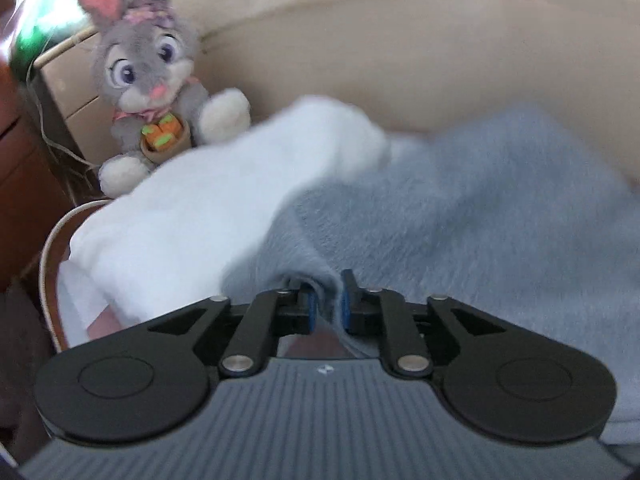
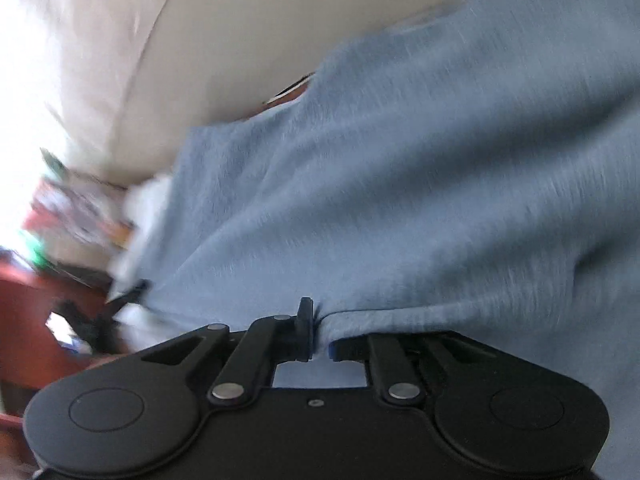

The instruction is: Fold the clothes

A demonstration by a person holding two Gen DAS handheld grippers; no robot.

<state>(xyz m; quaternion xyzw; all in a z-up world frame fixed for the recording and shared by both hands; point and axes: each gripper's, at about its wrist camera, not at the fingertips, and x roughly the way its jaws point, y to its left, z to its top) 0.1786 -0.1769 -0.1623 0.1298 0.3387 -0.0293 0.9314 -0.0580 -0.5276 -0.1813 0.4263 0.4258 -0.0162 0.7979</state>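
Observation:
A fuzzy light blue garment (image 1: pixel 460 208) lies spread over a beige sofa seat, and it fills most of the right wrist view (image 2: pixel 400 184). My left gripper (image 1: pixel 327 300) is shut on a pinched fold of its near edge, with blue cloth between the blue pads. My right gripper (image 2: pixel 318 336) is shut on another part of the same edge, and the cloth drapes over its right finger. A white fluffy garment (image 1: pixel 208 208) lies folded to the left, partly under the blue one.
A grey plush rabbit (image 1: pixel 152 76) sits at the back left against the beige sofa cushion (image 1: pixel 400 40). A cardboard box (image 1: pixel 68 80) and brown wooden furniture (image 1: pixel 20 168) stand on the far left. A beige cable (image 1: pixel 52 240) loops by the white garment.

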